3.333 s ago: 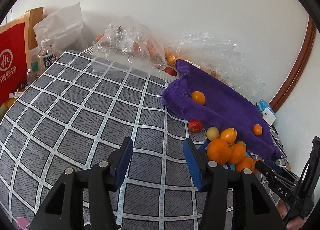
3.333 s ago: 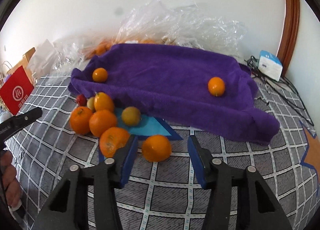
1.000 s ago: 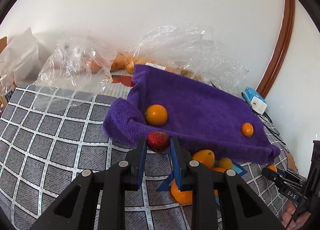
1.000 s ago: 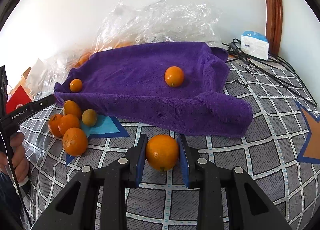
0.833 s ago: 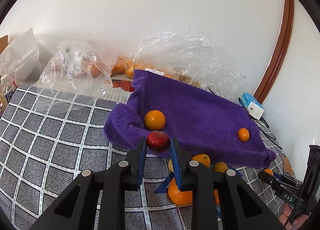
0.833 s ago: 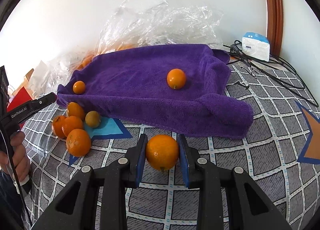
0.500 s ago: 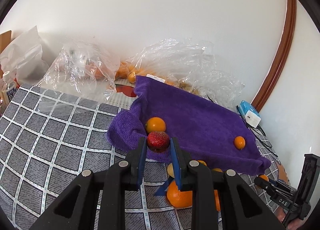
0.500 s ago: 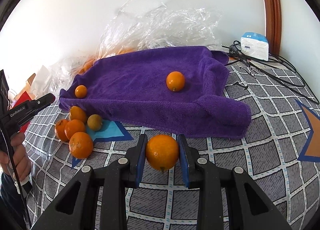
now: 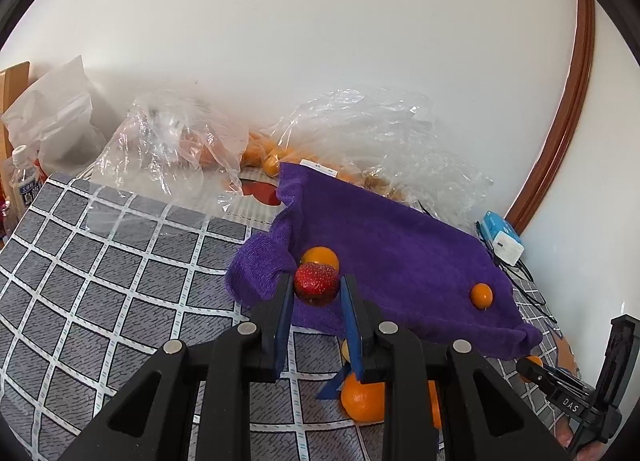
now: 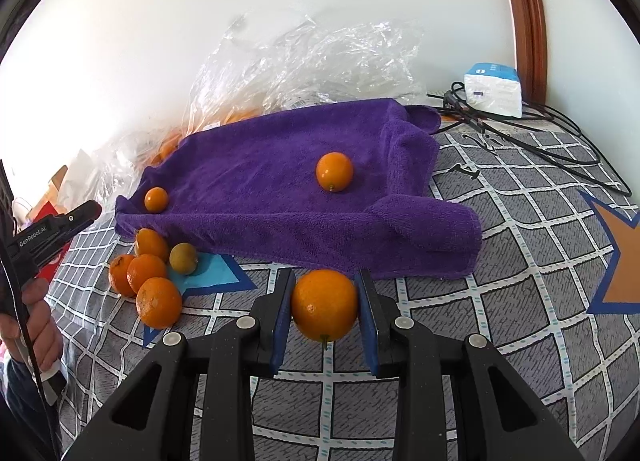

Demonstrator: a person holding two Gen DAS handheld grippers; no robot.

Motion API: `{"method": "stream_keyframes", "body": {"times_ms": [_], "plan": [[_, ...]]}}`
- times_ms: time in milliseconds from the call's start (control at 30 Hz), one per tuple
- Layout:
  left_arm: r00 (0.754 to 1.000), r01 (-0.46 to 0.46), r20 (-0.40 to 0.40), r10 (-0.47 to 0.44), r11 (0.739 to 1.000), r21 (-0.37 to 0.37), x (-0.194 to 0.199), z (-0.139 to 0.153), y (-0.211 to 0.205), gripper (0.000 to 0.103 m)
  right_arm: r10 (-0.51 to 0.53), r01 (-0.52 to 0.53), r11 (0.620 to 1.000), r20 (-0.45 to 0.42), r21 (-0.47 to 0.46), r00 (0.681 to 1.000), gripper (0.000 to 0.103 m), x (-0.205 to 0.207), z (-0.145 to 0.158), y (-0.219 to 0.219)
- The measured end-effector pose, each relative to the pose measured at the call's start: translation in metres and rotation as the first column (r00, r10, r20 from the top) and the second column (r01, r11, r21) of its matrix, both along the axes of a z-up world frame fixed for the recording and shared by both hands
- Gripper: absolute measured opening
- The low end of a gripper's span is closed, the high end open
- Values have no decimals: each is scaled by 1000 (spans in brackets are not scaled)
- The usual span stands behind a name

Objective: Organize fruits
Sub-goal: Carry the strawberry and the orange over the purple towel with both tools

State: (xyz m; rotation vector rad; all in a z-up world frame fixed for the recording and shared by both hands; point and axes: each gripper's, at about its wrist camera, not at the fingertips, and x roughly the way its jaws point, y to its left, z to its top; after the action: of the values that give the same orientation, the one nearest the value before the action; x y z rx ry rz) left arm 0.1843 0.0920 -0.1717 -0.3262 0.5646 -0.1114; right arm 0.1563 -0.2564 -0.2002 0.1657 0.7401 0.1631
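My left gripper [image 9: 316,289] is shut on a red strawberry [image 9: 316,283] and holds it above the near left corner of the purple towel [image 9: 392,261]. My right gripper [image 10: 324,307] is shut on a large orange [image 10: 324,305], held just in front of the towel's [image 10: 280,189] near edge. Two small oranges lie on the towel, one at its left [image 10: 156,199] and one near the middle [image 10: 334,171]. A pile of several oranges [image 10: 150,275] lies on the checked cloth left of my right gripper.
Clear plastic bags [image 10: 304,61] with more fruit sit behind the towel against the wall. A white and blue box [image 10: 494,91] with black cables lies at the back right. A water bottle [image 9: 24,181] and a white bag [image 9: 56,121] stand at the far left.
Both grippers closed on fruit since the earliest frames: left on the strawberry, right on the orange. Over the last second both lifted slightly, and the left came a little closer to the towel.
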Motion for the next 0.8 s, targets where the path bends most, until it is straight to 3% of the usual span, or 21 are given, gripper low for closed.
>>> {"method": "stream_keyframes", "body": {"times_ms": [500, 800], "plan": [[1000, -10, -9, 10, 1000, -24, 2, 1, 5, 23, 8, -7, 1000, 2, -26, 1000, 31, -8, 7, 6], [1000, -19, -7, 19, 1000, 11, 1, 0, 1, 23, 4, -3, 1000, 36, -23, 999, 31, -17, 24, -1]]}}
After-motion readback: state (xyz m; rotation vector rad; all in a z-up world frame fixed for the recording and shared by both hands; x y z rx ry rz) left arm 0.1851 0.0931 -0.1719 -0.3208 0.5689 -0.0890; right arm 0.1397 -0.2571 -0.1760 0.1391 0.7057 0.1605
